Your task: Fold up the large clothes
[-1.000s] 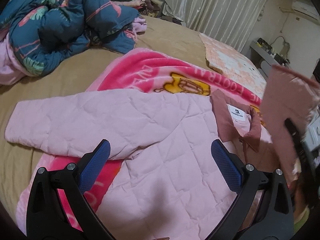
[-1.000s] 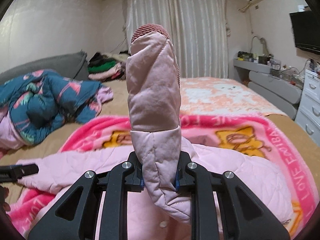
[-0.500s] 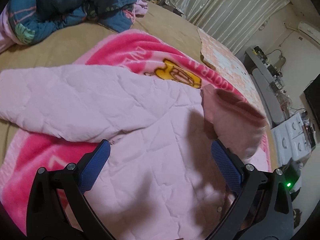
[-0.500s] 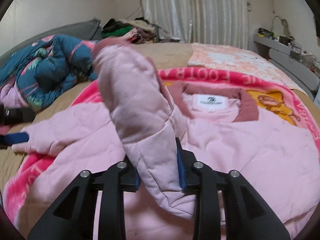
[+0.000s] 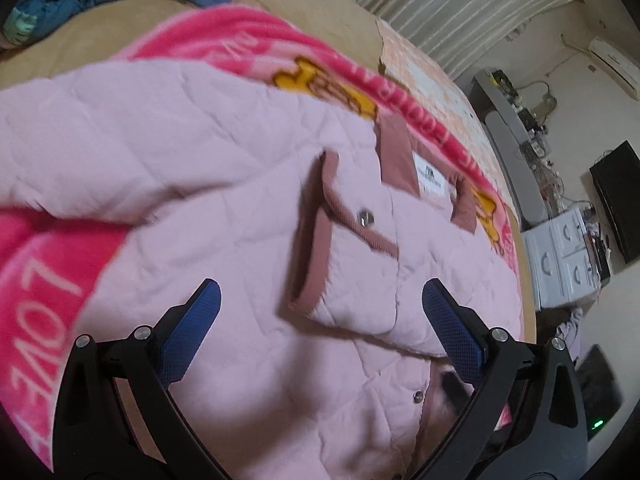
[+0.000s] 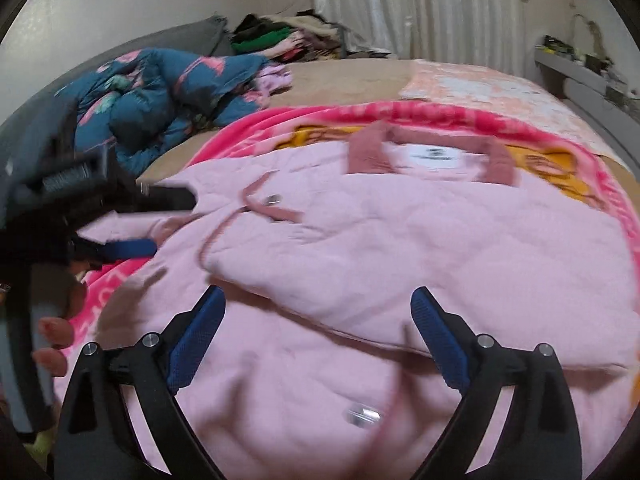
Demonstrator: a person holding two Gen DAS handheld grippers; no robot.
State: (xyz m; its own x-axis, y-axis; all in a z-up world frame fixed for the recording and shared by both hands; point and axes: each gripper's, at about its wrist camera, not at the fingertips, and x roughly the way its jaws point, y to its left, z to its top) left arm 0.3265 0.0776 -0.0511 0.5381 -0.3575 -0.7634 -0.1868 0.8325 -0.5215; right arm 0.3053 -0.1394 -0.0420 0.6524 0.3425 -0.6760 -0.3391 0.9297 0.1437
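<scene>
- Right tool [image 6: 316, 332] is pointing steeply down over the pink quilted jacket [image 6: 400, 248], its jaws having just been opening; they are standing wide with nothing gripped, and the sleeve [image 6: 340, 264] is lying just beyond them, folded across the jacket's front.
- Left tool [image 5: 320, 328] is also tilting down with its jaws spread wide and empty, hovering over the same sleeve's cuff [image 5: 316, 232].
- Fingertips [image 6: 56, 328] of the person's left hand are showing at the near left of the right view.
- Jacket is lying on the pink blanket [image 5: 52, 264] on the bed [image 6: 352, 72], collar [image 6: 432, 156] at the far side.
</scene>
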